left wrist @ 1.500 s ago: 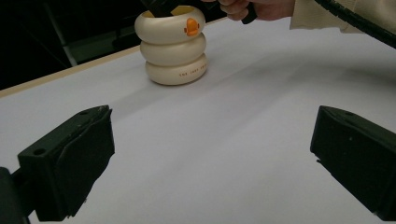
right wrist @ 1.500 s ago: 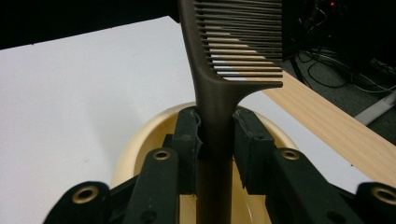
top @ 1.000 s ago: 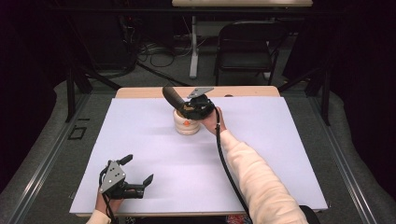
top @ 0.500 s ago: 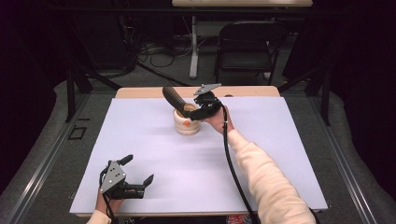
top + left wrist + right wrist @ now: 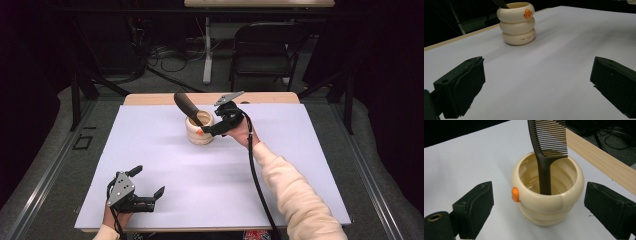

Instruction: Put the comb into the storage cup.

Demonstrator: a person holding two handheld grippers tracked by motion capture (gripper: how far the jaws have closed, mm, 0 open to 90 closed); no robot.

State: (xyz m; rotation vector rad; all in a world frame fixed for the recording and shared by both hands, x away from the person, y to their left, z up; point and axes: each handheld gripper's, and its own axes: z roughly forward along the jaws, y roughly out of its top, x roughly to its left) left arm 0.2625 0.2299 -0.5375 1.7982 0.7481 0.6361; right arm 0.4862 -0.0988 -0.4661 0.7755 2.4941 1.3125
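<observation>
Released, comb (image 5: pixel 546 157) now stands inside cup (image 5: pixel 549 205).

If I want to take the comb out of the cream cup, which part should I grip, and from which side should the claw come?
Probably grip the comb on its bare neck just below the teeth, above the rim of the cup. Come from above, since the handle stands inside the cup and leans on the rim. Close the pads on its two flat faces, then lift along its lean.

High view above the table (image 5: pixel 150 165); both gripper views low and close, all sharing the cup (image 5: pixel 199 129).
</observation>
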